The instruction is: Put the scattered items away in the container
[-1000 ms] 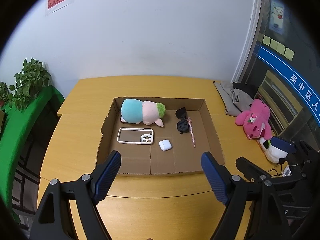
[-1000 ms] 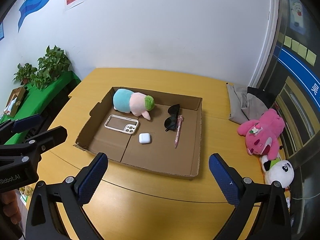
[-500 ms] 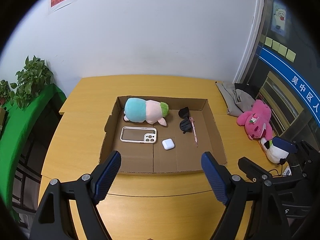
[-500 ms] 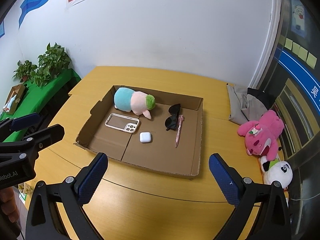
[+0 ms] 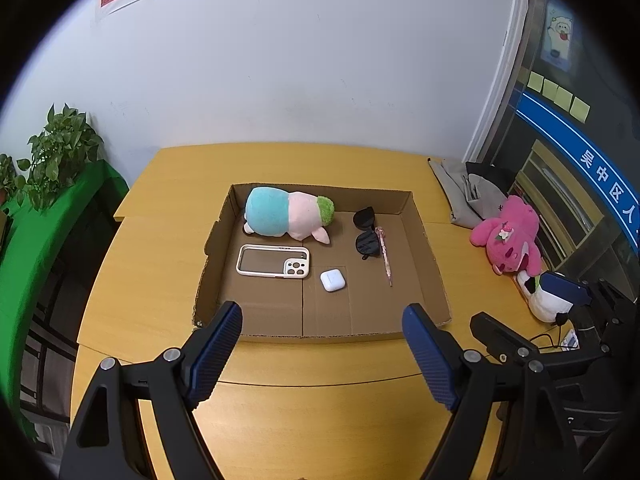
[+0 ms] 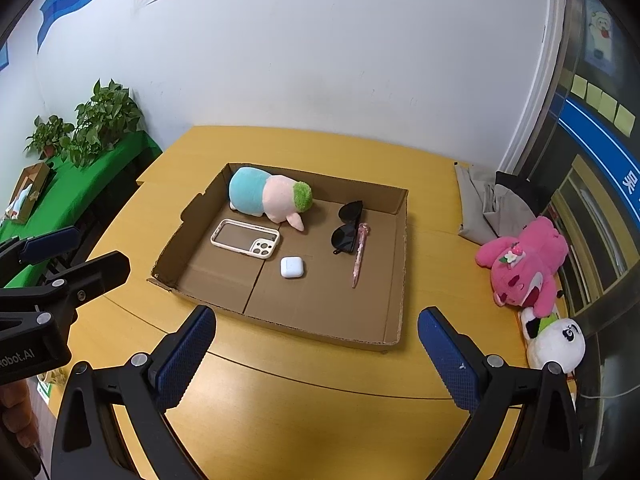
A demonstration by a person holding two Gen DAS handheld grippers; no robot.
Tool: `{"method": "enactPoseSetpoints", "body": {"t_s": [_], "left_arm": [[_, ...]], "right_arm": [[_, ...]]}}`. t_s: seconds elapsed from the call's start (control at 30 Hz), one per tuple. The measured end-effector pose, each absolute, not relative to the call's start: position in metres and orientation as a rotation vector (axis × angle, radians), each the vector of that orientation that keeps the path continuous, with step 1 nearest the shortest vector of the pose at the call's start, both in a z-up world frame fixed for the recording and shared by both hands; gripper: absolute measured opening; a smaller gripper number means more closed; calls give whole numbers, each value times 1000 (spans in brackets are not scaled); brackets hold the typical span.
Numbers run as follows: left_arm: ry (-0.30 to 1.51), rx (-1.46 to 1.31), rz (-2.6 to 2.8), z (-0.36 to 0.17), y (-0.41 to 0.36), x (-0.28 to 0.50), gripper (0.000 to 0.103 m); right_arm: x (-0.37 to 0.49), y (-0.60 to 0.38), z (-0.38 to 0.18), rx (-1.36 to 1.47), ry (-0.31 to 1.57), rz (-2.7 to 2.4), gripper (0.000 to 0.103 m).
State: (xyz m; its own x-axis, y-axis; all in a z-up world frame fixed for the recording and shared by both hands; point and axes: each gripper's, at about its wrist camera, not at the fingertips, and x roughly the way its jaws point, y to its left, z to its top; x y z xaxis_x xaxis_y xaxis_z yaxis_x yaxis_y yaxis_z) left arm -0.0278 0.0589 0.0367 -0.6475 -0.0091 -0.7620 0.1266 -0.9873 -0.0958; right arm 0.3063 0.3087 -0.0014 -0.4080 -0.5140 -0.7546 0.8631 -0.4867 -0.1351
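Both pairs of fingers hang spread wide with nothing between them, above the yellow surface [image 5: 160, 248], just short of the near wall of the cardboard tray [image 5: 430, 264]. The left gripper [image 5: 322, 350] and right gripper [image 6: 316, 354] both face the tray. Beyond the fingers, inside it from left to right: a phone case [image 5: 273, 261] with a blue-and-pink plush [image 5: 286, 216] behind it, a white earbud case [image 5: 332, 280], then sunglasses [image 5: 366, 232] touching a pink pen [image 5: 385, 256]. Right of the fingers, outside the tray, lie a pink bear [image 6: 524, 264] and a panda toy [image 6: 556, 342].
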Motion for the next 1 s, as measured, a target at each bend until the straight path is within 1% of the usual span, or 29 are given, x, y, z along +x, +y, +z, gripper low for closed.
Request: {"method": "enactPoseSetpoints", "body": {"t_s": [0.6,1.0], "left_arm": [[243,1319,-2753,24,57,-30,82],[223,1308,-2737,25,59,-30,82]], "right_arm": [[303,305,-11,855,679,-1979,103],[303,307,-14,862,675,-1983,103]]}}
